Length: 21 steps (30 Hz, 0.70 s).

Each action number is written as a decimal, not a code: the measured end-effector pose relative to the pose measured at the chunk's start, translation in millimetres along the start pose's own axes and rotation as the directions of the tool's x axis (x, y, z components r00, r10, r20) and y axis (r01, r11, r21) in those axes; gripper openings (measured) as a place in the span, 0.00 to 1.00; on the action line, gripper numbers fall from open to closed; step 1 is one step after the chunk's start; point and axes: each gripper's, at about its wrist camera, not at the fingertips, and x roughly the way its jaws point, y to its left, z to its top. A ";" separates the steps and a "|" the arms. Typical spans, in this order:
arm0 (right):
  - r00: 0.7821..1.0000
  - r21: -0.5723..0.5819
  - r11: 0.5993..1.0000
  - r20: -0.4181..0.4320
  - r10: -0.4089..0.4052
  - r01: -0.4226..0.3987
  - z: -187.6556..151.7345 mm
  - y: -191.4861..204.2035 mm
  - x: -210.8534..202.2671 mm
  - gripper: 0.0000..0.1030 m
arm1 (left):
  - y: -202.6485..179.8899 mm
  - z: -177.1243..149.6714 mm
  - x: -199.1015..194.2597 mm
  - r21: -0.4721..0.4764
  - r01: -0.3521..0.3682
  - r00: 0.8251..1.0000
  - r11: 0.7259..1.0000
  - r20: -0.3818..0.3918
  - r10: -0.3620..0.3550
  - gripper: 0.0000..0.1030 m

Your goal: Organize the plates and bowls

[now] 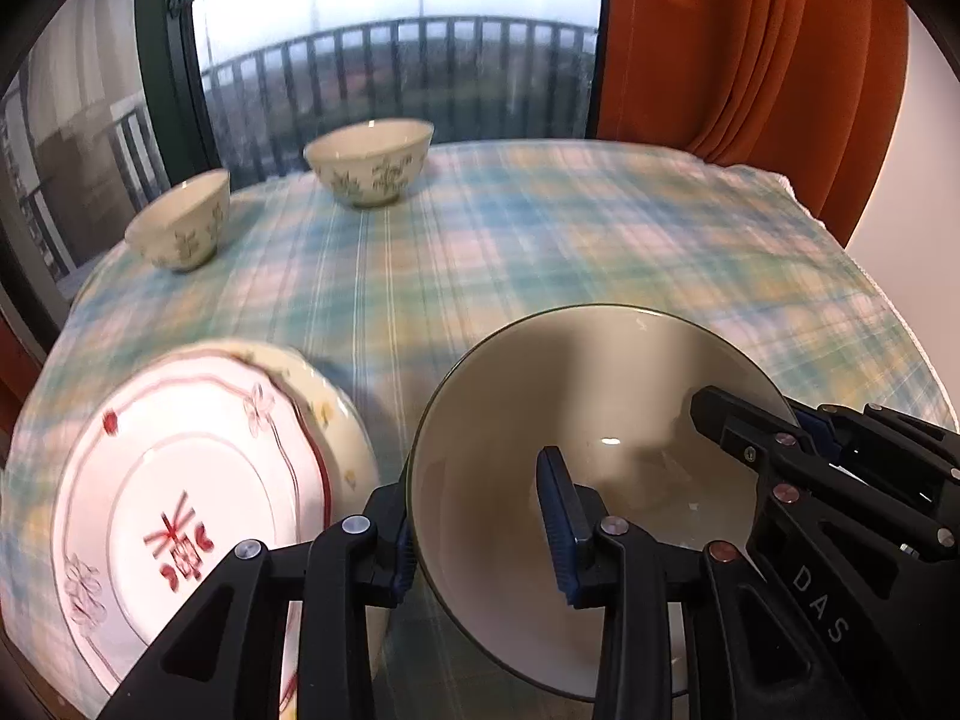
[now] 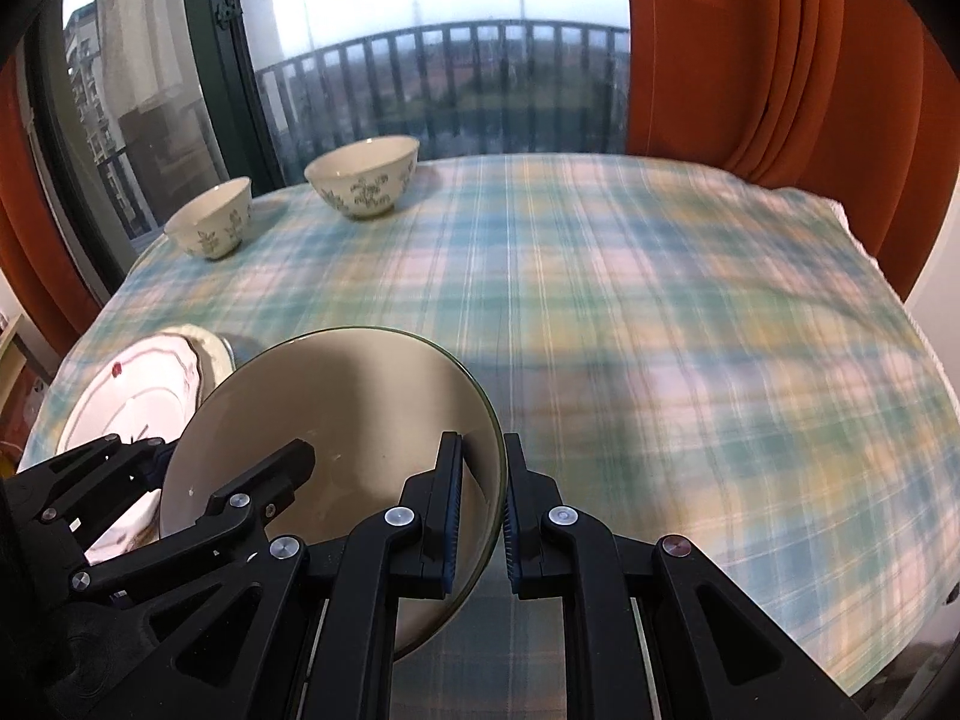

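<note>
A large cream bowl [image 1: 600,396] with a thin dark rim is held between both grippers, just right of the plates. My left gripper [image 1: 480,534] is shut on its left wall, one pad inside and one outside. My right gripper [image 2: 483,504] is shut on its right rim in the same way. Each gripper also shows in the other's view: the right gripper [image 1: 756,414] and the left gripper [image 2: 228,456]. A white plate with red markings [image 1: 192,480] lies on a cream flowered plate [image 1: 342,420] at the near left. Two small flowered bowls [image 1: 366,162] [image 1: 180,222] stand at the far left.
A plaid cloth [image 2: 660,312] covers the round table, whose edge curves away at the right [image 2: 888,276]. Behind it are a dark-framed window with a balcony railing [image 2: 450,60] and orange curtains [image 2: 750,48].
</note>
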 end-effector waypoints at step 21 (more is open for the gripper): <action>0.999 -0.040 0.999 -0.012 -0.035 0.035 -4.3 0.1 2.3 0.23 | 1.5 -5.0 -8.3 0.024 -0.039 0.997 0.999 0.063 0.037 0.66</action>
